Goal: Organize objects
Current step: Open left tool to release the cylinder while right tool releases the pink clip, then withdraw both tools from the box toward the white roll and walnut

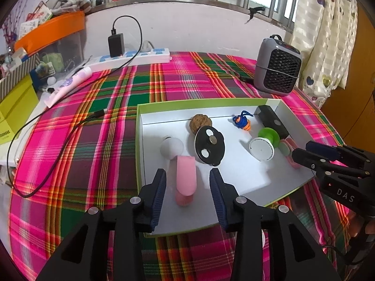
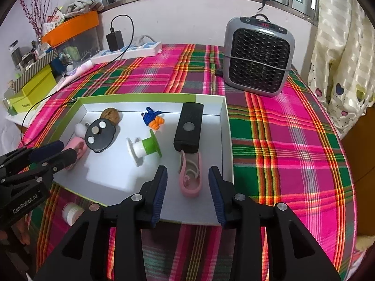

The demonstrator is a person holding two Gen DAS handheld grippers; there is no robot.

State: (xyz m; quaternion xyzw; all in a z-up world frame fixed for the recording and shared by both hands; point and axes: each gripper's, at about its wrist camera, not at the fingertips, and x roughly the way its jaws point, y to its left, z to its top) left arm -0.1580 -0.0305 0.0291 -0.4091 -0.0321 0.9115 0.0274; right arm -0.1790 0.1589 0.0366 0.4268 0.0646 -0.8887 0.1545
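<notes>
A shallow white box with a green rim (image 1: 138, 140) (image 2: 228, 140) lies on the plaid cloth. In it are a walnut (image 1: 200, 121) (image 2: 111, 114), a black disc with magnets (image 1: 210, 145) (image 2: 99, 134), a white ball (image 1: 171, 147), a green and white spool (image 1: 264, 144) (image 2: 145, 148), a blue and orange knitted toy (image 1: 242, 120) (image 2: 153, 118), a black block (image 1: 271, 120) (image 2: 189, 126) and two pink pieces. My left gripper (image 1: 187, 185) is open around one pink piece (image 1: 185, 178). My right gripper (image 2: 187, 182) is open around the other pink piece (image 2: 191, 175).
A grey fan heater (image 1: 277, 68) (image 2: 257, 56) stands at the back right. A white power strip with a black charger (image 1: 131, 56) (image 2: 126, 50) and cable lies at the back. Boxes and clutter (image 1: 21, 93) fill the left side. A small white jar (image 2: 71, 213) sits before the box.
</notes>
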